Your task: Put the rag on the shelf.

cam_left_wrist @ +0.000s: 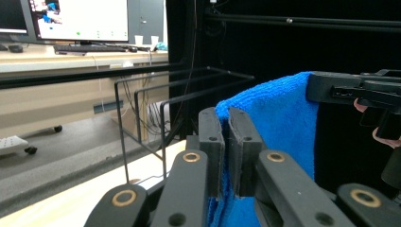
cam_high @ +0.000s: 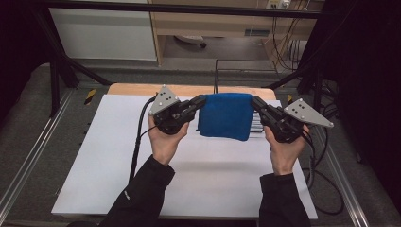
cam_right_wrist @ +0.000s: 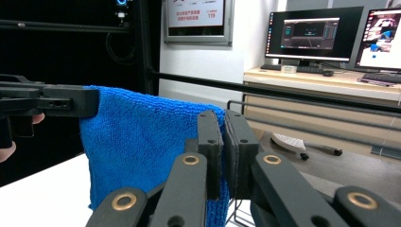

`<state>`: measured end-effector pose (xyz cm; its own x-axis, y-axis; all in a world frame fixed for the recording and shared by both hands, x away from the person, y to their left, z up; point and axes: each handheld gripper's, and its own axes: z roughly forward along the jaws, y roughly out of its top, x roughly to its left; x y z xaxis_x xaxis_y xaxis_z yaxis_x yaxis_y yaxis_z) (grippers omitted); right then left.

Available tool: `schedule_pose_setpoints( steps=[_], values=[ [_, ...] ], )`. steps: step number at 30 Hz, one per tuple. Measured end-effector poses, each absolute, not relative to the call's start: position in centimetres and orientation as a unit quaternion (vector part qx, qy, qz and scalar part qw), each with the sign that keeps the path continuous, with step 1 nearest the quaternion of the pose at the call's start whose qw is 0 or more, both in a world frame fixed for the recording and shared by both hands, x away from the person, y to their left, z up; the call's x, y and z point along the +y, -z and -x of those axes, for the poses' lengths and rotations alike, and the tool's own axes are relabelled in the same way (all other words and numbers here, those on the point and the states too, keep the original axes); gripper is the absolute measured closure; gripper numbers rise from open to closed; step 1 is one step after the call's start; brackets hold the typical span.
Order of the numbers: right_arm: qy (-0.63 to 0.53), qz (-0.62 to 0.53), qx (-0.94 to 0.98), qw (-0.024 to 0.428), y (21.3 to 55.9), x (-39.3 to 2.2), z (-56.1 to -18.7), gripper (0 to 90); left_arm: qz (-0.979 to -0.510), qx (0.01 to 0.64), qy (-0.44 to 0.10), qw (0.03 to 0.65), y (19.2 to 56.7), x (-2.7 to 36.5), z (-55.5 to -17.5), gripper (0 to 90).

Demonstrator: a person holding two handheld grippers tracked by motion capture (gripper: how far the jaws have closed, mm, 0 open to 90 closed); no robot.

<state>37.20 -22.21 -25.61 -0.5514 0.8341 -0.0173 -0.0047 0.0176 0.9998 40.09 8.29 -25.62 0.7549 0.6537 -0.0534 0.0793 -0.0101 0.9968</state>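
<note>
blue terry cloth point(cam_high: 225, 116) hangs stretched between my two hand-held grippers above the white table top point(cam_high: 94, 156), seen from the high view. at the left, my left hand point(cam_high: 163, 139) grips the left gripper point(cam_high: 201, 100), whose jaws are pinched on the cloth's upper left corner; a black cable point(cam_high: 138, 142) trails from it down across the table. in the left gripper view the two black jaws stand nearly together with the cloth's blue edge point(cam_left_wrist: 226, 113) caught between them, and a black wire rack point(cam_left_wrist: 161, 109) stands beyond on the table's far side. the cloth itself is held clear of the surface, folded over along its top edge and hanging down in front of that rack point(cam_high: 236, 71). at the right, my right hand point(cam_high: 283, 149) holds the right gripper point(cam_high: 255, 101), clamped on the cloth's upper right corner. in the right gripper view the cloth point(cam_right_wrist: 142, 146) drapes leftward from the closed jaws to the other gripper point(cam_right_wrist: 90, 101), with monitors point(cam_right_wrist: 314, 35) on a desk behind.
</note>
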Motion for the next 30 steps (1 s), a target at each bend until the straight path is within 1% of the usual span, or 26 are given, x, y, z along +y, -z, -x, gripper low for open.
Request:
schedule_pose_setpoints(
  steps=[14, 30],
  values=[
    [-0.629, -0.33, 0.603, 0.364, 23.0, -23.2, -38.0, 86.8, -0.653, 0.263, -0.227, 0.673, 23.2, 6.7, -41.5, 84.9],
    [-0.627, -0.33, 0.588, 0.389, 20.2, -24.7, -38.8, 86.9, -0.643, 0.249, -0.237, 0.684, 20.6, 4.8, -42.6, 84.9]
  ],
)
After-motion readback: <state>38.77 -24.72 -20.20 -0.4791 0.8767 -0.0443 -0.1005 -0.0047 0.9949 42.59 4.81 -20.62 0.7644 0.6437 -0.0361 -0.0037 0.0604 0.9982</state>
